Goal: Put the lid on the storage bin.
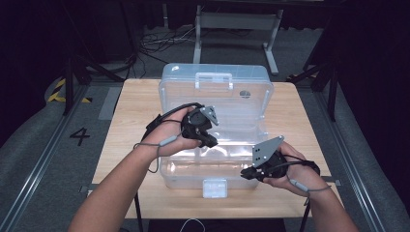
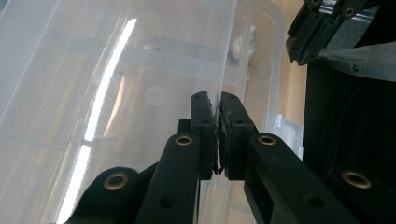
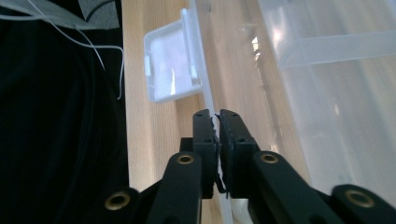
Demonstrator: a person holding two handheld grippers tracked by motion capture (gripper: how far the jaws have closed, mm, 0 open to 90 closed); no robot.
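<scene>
- High view: clear plastic storage box (image 1: 215, 145) sits mid-table on the wooden table (image 1: 130, 125), lid (image 1: 215, 87) standing open at the back, white front latch (image 1: 214, 188) hanging at the near edge.
- Left gripper (image 1: 209, 141) held by the left hand (image 1: 169, 133) over the middle of the box; jaws pinched tight on a thin clear wall. Left gripper view shows that clear edge (image 2: 224, 70) running straight into the closed jaws (image 2: 217, 135).
- Which wall it is, an inner tray edge or the box's own, I cannot tell.
- Right gripper (image 1: 247, 173) in the right hand (image 1: 285, 166) at the front right of the box. Right gripper view: jaws clamped on the thin front rim (image 3: 205, 88), just beside the latch (image 3: 170, 63).
- Both grips narrow, on thin slick plastic, nothing else held.
- Risk: rim slips out of the pads if either hand pulls sideways; the plastic is smooth and the bite looks shallow.
- Risk: hands lifting unevenly would twist or flex the box, maybe pop a grip loose.
- Risk: box tips back, since the open lid puts weight at the rear.
- Risk: trailing cable (image 1: 162, 145) on the left gripper could snag the box edge.
- Inside looks empty, hard to be sure through the glare.
</scene>
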